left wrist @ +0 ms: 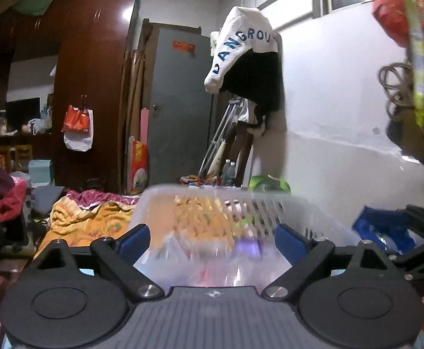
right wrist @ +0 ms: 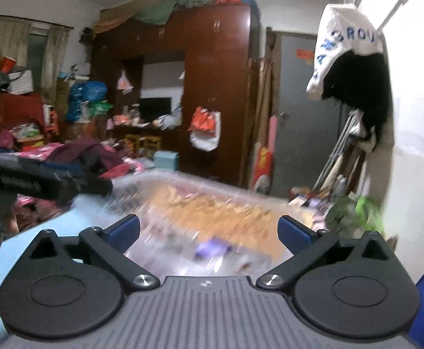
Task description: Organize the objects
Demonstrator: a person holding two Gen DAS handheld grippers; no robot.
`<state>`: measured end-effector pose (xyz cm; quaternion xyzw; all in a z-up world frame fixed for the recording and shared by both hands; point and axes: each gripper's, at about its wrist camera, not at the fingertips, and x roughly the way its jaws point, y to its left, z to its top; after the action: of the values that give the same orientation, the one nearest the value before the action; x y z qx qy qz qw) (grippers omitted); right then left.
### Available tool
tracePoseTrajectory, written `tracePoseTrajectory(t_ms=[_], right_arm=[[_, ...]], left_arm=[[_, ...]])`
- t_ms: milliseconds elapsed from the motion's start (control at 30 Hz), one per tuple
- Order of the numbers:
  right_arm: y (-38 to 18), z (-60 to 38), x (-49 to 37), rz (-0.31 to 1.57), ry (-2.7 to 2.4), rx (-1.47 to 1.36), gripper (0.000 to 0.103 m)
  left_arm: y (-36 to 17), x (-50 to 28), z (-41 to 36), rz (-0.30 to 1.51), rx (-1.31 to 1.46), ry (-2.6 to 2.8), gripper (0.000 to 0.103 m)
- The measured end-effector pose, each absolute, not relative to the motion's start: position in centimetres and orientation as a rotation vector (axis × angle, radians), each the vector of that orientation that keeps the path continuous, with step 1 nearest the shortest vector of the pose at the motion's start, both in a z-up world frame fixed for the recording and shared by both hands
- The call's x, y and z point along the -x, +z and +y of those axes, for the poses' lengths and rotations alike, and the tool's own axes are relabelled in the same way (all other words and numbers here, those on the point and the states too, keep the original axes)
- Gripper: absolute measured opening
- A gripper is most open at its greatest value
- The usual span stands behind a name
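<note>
A clear plastic basket [left wrist: 299,206] sits just ahead of my left gripper [left wrist: 212,238], blurred by motion, with a small purple item [left wrist: 248,247] inside. The left gripper is open and empty, its blue pads [left wrist: 135,237] wide apart at the basket's near rim. The same basket [right wrist: 165,180] lies ahead of my right gripper [right wrist: 209,231] in the right wrist view, with the purple item [right wrist: 212,247] low in it. The right gripper is open and empty. The left gripper's body [right wrist: 37,183] shows at the left of the right wrist view.
An orange patterned blanket [left wrist: 90,218] lies on the bed. A dark wooden wardrobe [left wrist: 92,87] and grey door [left wrist: 180,110] stand behind. A white and black jacket [left wrist: 247,58] hangs on the wall. A blue bag [left wrist: 386,229] lies right. Clothes are piled at the left [right wrist: 90,154].
</note>
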<state>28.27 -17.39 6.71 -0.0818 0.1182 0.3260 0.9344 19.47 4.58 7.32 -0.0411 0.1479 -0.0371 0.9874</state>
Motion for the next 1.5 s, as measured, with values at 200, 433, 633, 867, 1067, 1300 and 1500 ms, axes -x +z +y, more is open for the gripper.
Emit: tracePoseTrajectory(t_ms=[200, 433, 633, 867, 1067, 1300, 1500], right_arm=[[0.7, -17.7, -26.6, 0.375, 0.683, 0.174, 0.103], [-0.3, -17.2, -27.6, 0.46, 0.71, 0.109, 0.103], [-1.7, -16.8, -26.7, 0.498, 0.719, 0.107, 0.103], [-2.0, -16.8, -26.6, 0.529, 0.698, 0.116, 0.103], [-2.0, -16.8, -26.2, 0.525, 0.721, 0.131, 0.103], [-1.6, -15.5, -25.2, 0.475, 0.707, 0.218, 0.103], [-0.3, -15.0, -24.6, 0.4, 0.712, 0.19, 0.079]], left_arm=[[1.3, -14.2, 4.4, 0.317, 0.025, 0.029, 0.095], [-0.2, -15.1, 3.8, 0.398, -0.01, -0.001, 0.095], [-1.8, -15.0, 2.6, 0.441, -0.057, -0.002, 0.095], [-2.0, -15.5, 2.1, 0.471, -0.06, 0.007, 0.095], [-1.9, -17.0, 1.3, 0.504, -0.093, 0.005, 0.092], [-1.4, -16.1, 1.7, 0.44, -0.064, -0.013, 0.084], [0.4, -15.6, 3.5, 0.36, 0.025, 0.01, 0.084]])
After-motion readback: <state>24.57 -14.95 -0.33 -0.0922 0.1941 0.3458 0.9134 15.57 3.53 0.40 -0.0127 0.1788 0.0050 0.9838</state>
